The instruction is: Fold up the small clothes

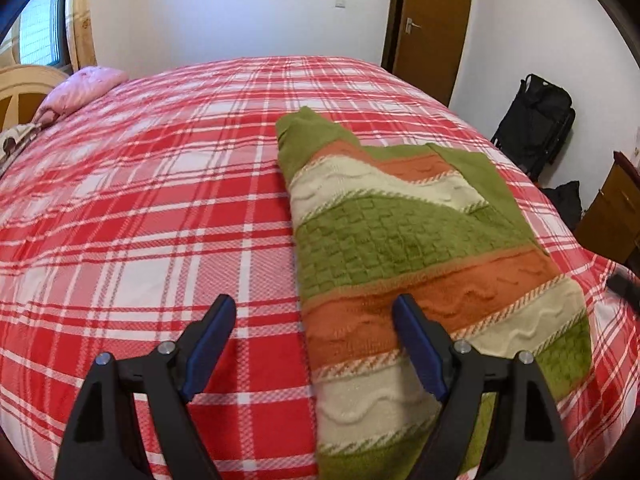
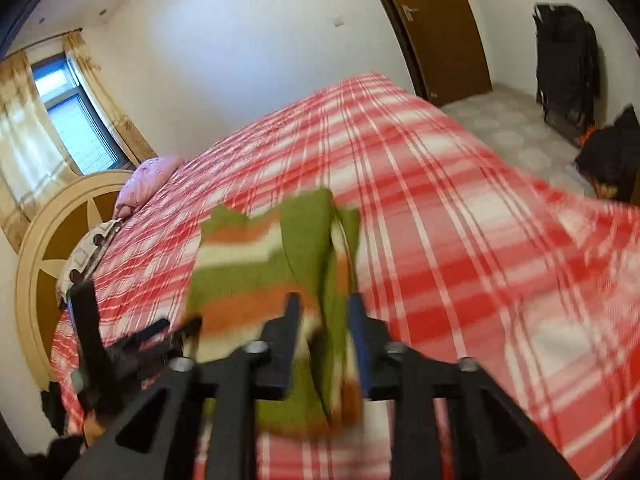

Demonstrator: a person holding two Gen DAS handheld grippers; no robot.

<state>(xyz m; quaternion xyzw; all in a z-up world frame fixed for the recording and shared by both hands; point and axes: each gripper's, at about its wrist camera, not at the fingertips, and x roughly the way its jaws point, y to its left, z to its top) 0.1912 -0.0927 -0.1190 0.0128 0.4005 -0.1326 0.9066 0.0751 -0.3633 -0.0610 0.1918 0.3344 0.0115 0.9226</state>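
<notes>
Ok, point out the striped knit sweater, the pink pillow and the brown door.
Green, orange and cream striped knit sweater [image 1: 400, 240]: left wrist view, green basket-weave band.
Pink pillow [image 1: 86, 88]: left wrist view, its top face.
Brown wooden door [image 1: 434, 20]: left wrist view, panel beside the handle.

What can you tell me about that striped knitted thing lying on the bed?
The striped knit garment looks like a small woolly sweater, banded in olive green, orange and cream, with wavy cable lines and a basket-weave green patch. It lies partly folded on the red plaid bedcover, one part doubled over. In the blurred right wrist view, the right gripper has a bunched fold between its fingers; whether it is clamped is unclear. The left gripper hangs open over its near edge.
</notes>
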